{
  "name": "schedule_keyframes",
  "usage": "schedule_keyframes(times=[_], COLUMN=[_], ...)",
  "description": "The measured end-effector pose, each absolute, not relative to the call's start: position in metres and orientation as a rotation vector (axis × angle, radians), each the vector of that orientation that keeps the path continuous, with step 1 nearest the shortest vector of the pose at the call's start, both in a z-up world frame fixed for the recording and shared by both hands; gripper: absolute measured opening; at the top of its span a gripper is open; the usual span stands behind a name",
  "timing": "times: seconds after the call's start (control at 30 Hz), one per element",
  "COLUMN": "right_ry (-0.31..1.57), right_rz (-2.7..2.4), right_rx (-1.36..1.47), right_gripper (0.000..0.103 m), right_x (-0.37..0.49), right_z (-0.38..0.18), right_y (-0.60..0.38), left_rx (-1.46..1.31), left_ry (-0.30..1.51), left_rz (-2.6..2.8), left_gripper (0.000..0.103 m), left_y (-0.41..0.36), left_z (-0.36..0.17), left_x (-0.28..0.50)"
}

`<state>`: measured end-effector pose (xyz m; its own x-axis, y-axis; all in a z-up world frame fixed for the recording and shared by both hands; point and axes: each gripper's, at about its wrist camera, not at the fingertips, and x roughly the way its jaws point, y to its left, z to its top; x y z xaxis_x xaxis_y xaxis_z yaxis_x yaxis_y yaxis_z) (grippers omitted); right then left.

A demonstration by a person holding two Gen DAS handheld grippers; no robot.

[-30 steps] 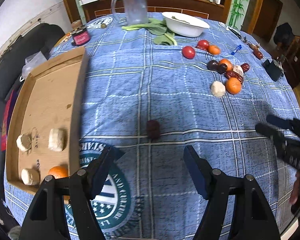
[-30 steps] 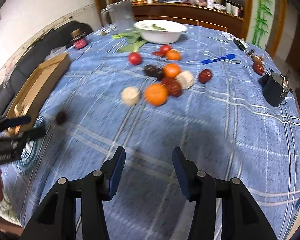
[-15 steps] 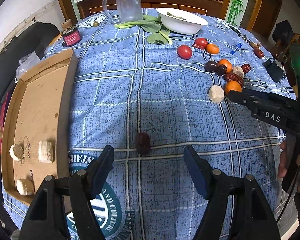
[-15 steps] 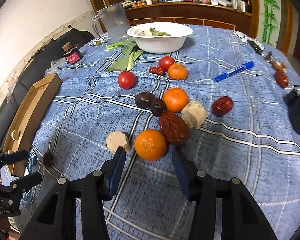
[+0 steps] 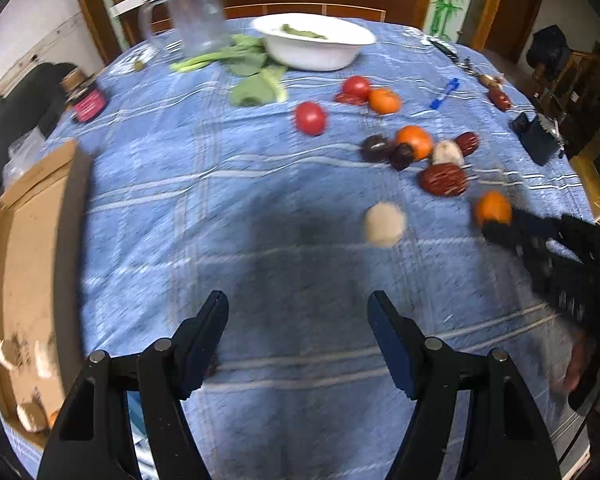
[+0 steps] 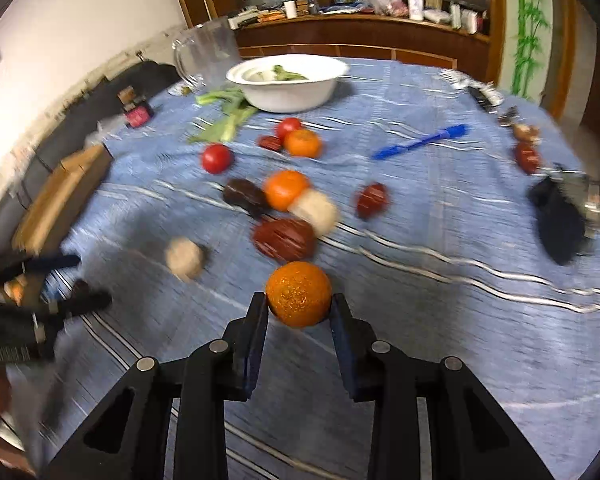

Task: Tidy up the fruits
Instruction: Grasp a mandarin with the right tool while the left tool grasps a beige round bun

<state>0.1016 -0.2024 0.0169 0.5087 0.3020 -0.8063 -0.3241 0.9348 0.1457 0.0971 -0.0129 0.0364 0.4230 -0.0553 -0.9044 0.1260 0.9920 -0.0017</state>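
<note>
Jaws of the left gripper (image 5: 296,336) stand wide apart over bare blue cloth on the bench (image 5: 260,208), a pale round fruit (image 5: 384,219) lying ahead and to their right. Jaws of the right gripper (image 6: 299,307) have just been closing and now press both sides of an orange (image 6: 299,294), a large dark-red fruit (image 6: 285,238) just beyond their tips.

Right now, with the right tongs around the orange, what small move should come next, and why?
Probably lift it slightly. The right tongs have just been closing and both pads touch the orange, while a dark red fruit lies just behind it, so rising first avoids pushing that one.
</note>
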Motion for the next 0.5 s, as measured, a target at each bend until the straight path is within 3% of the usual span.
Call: schedule_keyframes(times=[0.33, 0.4, 0.5], right_ry=[0.983, 0.985, 0.985], right_rz=[0.337, 0.338, 0.333], right_rx=[0.027, 0.035, 0.057], right_gripper=[0.034, 0.034, 0.034], right_x=[0.088, 0.087, 0.088], right_z=[0.012, 0.012, 0.013], right_y=[-0.240, -0.241, -0.244], left_rx=[0.033, 0.055, 0.091], left_ry=[1.127, 1.097, 1.067], left_rz=[-0.172, -0.151, -0.151], left_gripper=[0.070, 0.060, 0.034], left_y=[-0.056, -0.058, -0.058], left_z=[0.013, 0.011, 0.012], left_x=[0.141, 0.139, 0.139])
